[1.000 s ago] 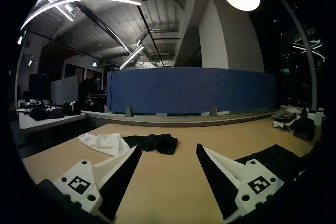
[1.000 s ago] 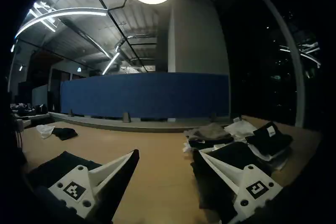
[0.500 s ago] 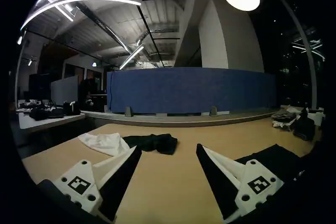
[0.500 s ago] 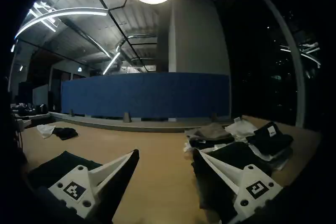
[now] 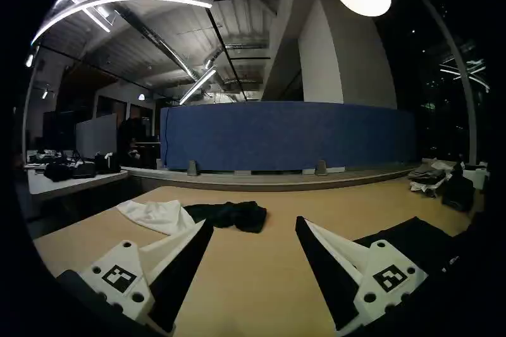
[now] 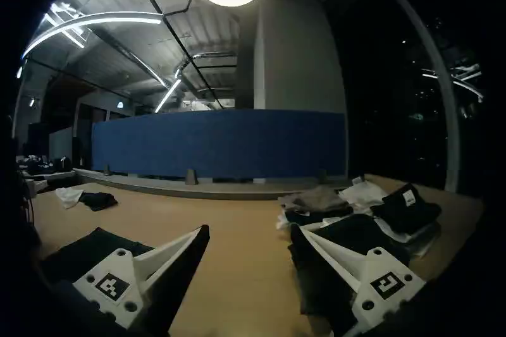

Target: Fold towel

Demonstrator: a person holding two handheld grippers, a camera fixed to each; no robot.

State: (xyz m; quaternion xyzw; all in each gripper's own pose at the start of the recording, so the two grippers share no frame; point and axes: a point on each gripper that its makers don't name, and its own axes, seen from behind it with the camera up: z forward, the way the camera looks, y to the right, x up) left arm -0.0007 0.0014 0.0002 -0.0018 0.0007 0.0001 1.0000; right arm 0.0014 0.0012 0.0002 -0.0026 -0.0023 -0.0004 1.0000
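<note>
Two grippers hang low over the wooden table (image 5: 253, 286), and both stand with jaws spread wide and nothing between them. A flat dark towel (image 5: 414, 232) lies between the pair. It is off to the right of the left gripper (image 5: 253, 222), partly behind its right finger, and off to the left of the right gripper (image 6: 248, 228). Each would have to swing inward to reach an edge, and neither looks clearly nearer. I cannot tell its long axis. Farther ahead, a crumpled white towel (image 5: 158, 214) touches a black cloth (image 5: 234, 214), and a folded stack (image 6: 360, 207) sits just beyond the right gripper.
</note>
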